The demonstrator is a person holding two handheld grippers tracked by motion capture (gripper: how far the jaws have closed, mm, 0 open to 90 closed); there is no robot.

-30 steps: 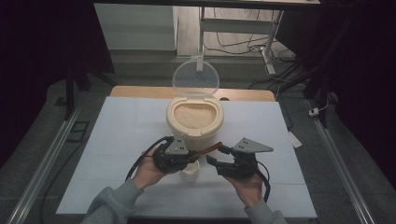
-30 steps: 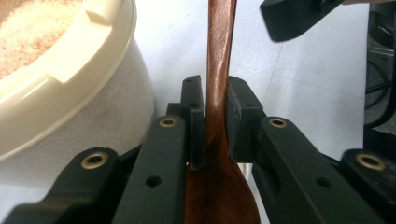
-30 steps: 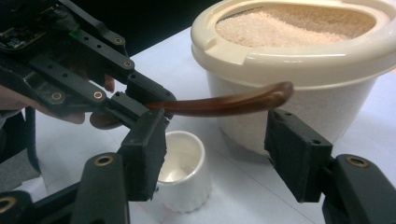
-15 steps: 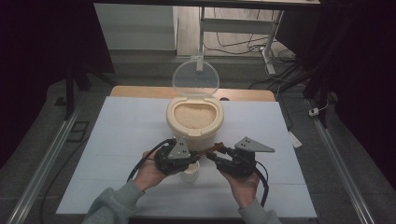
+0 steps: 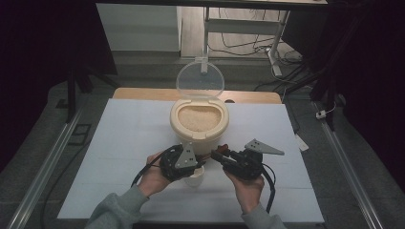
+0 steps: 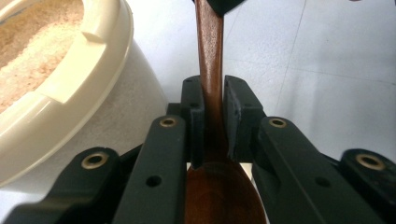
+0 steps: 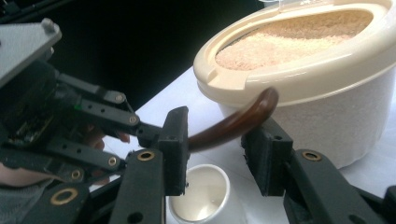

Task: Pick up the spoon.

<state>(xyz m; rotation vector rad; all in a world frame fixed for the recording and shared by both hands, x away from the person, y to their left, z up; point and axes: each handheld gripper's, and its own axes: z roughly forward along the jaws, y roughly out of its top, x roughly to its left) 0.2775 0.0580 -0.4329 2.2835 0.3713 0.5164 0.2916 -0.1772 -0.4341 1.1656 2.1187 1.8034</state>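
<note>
A: Note the wooden spoon (image 6: 211,70). The left gripper (image 6: 214,116) is clamped on its neck, just above the bowl of the spoon, pads pressed to both sides. In the high view the spoon lies between the two hands at about 6 o'clock from the rice container (image 5: 199,125), above the small white cup (image 5: 195,178).

B: And the right gripper (image 7: 215,156)?

A: Its jaws have just been closing, with the curved end of the handle (image 7: 243,119) between them. The pads stand apart; a gap shows at the right pad, so I judge no grip yet.

B: Handling?

A: Judged: stiff, light, and smooth with a polished surface, so likely to slip or pivot under a narrow pinch. Not fragile. The handle bends near its tip; taking hold on the straighter part below the bend, flat faces to the pads, should stop it rolling.

B: Surroundings?

A: Container lid (image 5: 199,79) open at 12 o'clock and grain filling it near the rim. The cup looks empty in the right gripper view (image 7: 198,198).
</note>
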